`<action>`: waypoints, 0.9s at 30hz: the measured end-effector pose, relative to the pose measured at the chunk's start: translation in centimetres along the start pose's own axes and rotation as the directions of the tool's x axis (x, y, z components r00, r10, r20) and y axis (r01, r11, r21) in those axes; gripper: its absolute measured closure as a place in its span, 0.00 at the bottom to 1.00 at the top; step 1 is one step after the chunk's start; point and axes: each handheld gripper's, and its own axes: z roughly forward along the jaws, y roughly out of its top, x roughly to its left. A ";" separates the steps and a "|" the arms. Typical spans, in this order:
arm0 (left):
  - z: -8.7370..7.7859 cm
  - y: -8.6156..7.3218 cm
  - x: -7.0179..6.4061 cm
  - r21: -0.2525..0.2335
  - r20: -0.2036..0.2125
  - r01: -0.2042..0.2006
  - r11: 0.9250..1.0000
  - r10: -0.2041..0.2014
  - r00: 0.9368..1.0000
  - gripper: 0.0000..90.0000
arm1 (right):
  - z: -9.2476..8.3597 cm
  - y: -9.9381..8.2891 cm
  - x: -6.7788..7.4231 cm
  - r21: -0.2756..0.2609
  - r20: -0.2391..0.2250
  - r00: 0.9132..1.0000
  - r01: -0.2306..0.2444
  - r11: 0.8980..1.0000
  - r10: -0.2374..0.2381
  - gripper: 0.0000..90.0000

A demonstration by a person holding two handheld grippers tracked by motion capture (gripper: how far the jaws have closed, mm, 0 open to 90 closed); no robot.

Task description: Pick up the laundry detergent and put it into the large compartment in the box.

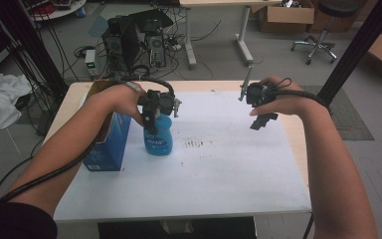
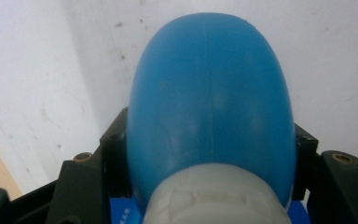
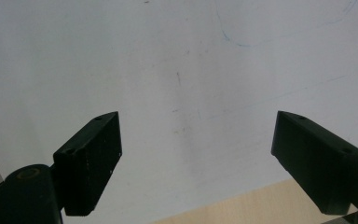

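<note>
A blue plastic bottle (image 1: pixel 158 140) with a white cap stands upright on the white sheet (image 1: pixel 229 169), left of the middle. My left gripper (image 1: pixel 151 123) comes down over its top and is shut on it. In the left gripper view the black jaws press both sides of the blue bottle (image 2: pixel 209 98), just under the white cap (image 2: pixel 214 198). My right gripper (image 1: pixel 261 121) hovers over the far right part of the sheet, open, with nothing in it. In the right gripper view the gap of my right gripper (image 3: pixel 198 140) shows bare white sheet (image 3: pixel 168 56).
A blue carton (image 1: pixel 105 149) stands right beside the bottle, on its left, at the table's left edge. The wooden table (image 1: pixel 204 85) ends just past the sheet on all sides. Computers, cables and a black pole stand on the floor beyond.
</note>
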 end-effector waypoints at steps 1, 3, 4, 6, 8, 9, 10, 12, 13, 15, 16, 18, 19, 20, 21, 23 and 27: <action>-0.3 -0.1 0.1 -0.001 0.007 0.023 1.000 -0.023 1.000 0.42 | 0.0 0.0 0.0 -0.003 0.000 1.000 -0.002 1.000 0.002 0.18; -0.9 -0.2 0.2 -0.006 0.023 0.088 0.996 -0.088 0.996 0.42 | -0.1 0.0 0.1 -0.005 0.002 1.000 0.002 1.000 -0.002 0.18; -1.2 -0.3 0.2 -0.009 0.030 0.115 0.993 -0.115 0.993 0.42 | -0.1 0.0 0.1 -0.006 0.002 1.000 0.004 1.000 -0.004 0.18; -1.9 -0.4 0.2 -0.019 0.038 0.152 0.988 -0.151 0.988 0.42 | -0.1 0.0 0.1 -0.008 0.003 1.000 0.009 1.000 -0.009 0.18; -2.5 -0.5 0.1 -0.030 0.041 0.180 0.983 -0.179 0.983 0.42 | -0.1 0.0 0.1 -0.009 0.002 1.000 0.012 1.000 -0.012 0.18; -2.8 -0.6 0.0 -0.035 0.041 0.193 0.981 -0.192 0.981 0.42 | 0.0 0.0 0.1 -0.013 0.001 1.000 0.015 1.000 -0.015 0.18; -3.0 -0.5 -0.1 -0.037 0.045 0.211 0.977 -0.209 0.977 0.42 | 0.0 0.1 0.1 -0.013 0.002 1.000 0.019 1.000 -0.019 0.18; -3.6 -0.4 -0.1 -0.031 0.038 0.243 0.969 -0.242 0.969 0.42 | 0.0 0.2 0.0 -0.017 0.004 1.000 0.028 0.999 -0.028 0.18; -3.9 -0.3 -0.1 -0.025 0.034 0.264 0.964 -0.263 0.964 0.42 | 0.1 0.2 0.0 -0.024 0.004 0.999 0.033 0.999 -0.033 0.18; -4.4 -0.2 -0.1 -0.017 0.029 0.310 0.950 -0.310 0.950 0.42 | 0.2 0.3 0.0 -0.032 0.004 0.999 0.043 0.999 -0.043 0.18; -4.8 -0.1 -0.1 -0.008 0.026 0.339 0.941 -0.339 0.940 0.42 | 0.3 0.4 0.0 -0.032 0.002 0.999 0.048 0.998 -0.048 0.18; -5.4 -0.1 -0.2 -0.002 0.023 0.390 0.921 -0.390 0.920 0.42 | 0.5 0.5 0.0 -0.033 0.003 0.998 0.058 0.998 -0.058 0.18; -5.7 0.0 -0.2 -0.004 0.018 0.416 0.909 -0.416 0.909 0.42 | 0.5 0.5 0.0 -0.034 0.000 0.998 0.060 0.998 -0.060 0.18; -6.0 0.0 -0.2 0.002 0.014 0.442 0.897 -0.442 0.897 0.42 | 0.6 0.6 0.0 -0.035 -0.002 0.998 0.066 0.997 -0.066 0.18; -6.3 0.0 -0.3 0.005 0.014 0.467 0.884 -0.467 0.884 0.42 | 0.6 0.7 0.0 -0.037 -0.002 0.997 0.072 0.997 -0.072 0.18; -6.9 -0.2 -0.3 0.005 0.021 0.514 0.858 -0.514 0.858 0.42 | 0.7 0.8 -0.1 -0.039 -0.001 0.996 0.087 0.995 -0.087 0.18; -8.2 -1.1 -0.3 0.004 0.047 0.602 0.799 -0.601 0.798 0.42 | 0.8 1.0 0.1 -0.041 -0.003 0.995 0.097 0.994 -0.097 0.18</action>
